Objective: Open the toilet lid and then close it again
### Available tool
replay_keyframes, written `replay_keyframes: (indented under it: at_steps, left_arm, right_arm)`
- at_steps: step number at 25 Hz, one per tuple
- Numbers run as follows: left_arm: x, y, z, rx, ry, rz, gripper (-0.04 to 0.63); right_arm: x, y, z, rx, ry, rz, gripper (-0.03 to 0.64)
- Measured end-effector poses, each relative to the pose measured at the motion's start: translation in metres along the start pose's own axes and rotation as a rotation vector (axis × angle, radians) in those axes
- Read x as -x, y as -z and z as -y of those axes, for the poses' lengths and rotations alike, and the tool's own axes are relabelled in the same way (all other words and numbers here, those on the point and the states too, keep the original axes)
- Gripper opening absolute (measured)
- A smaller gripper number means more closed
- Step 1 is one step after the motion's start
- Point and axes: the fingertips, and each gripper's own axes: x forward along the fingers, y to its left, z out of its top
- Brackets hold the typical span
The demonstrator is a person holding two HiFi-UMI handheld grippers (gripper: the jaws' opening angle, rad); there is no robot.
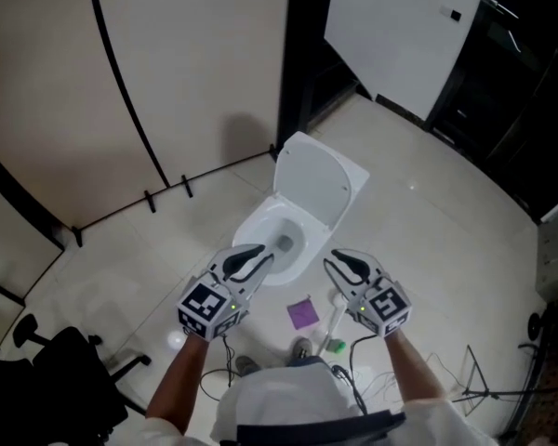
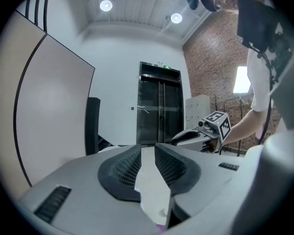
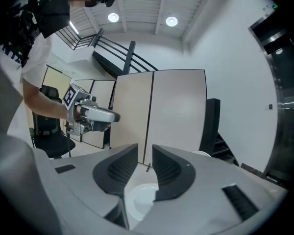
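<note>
The white toilet stands on the pale floor with its lid (image 1: 312, 180) raised and leaning back, and the bowl (image 1: 281, 236) is uncovered. My left gripper (image 1: 260, 253) hovers over the bowl's front left and my right gripper (image 1: 338, 264) over its front right; neither touches the toilet. In the left gripper view, the left gripper (image 2: 148, 149) has a narrow gap between its pads and nothing in it. The right gripper (image 3: 145, 149) also stands slightly apart and empty, with the bowl (image 3: 141, 200) showing below its jaws. Each gripper sees the other: right gripper (image 2: 187, 136), left gripper (image 3: 110, 115).
A purple cloth (image 1: 303, 313) and a white, green-based brush holder (image 1: 335, 329) lie on the floor before the toilet. Beige partition panels (image 1: 167, 82) stand behind and left, a black office chair (image 1: 65, 370) at lower left, a tripod (image 1: 474, 379) at right. Dark lift doors (image 2: 159, 111) are ahead.
</note>
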Motion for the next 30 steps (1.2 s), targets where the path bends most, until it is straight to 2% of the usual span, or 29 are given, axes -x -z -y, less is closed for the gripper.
replay_keyframes:
  at_steps: [13, 21, 24, 30]
  left_arm:
    - [0.007, 0.009, 0.012, 0.031, 0.034, -0.005, 0.08]
    - [0.007, 0.01, 0.011, 0.04, 0.009, 0.004, 0.08]
    - [0.007, 0.008, 0.01, 0.04, -0.002, 0.01, 0.08]
    - [0.007, 0.008, 0.01, 0.046, -0.006, 0.01, 0.08]
  right_arm:
    - [0.001, -0.004, -0.001, -0.018, 0.024, -0.029, 0.084]
    - [0.0, -0.008, -0.004, -0.043, 0.005, -0.011, 0.083]
    - [0.002, -0.004, 0.002, -0.095, 0.029, -0.014, 0.009]
    - [0.005, 0.004, 0.012, -0.143, 0.054, -0.027, 0.008]
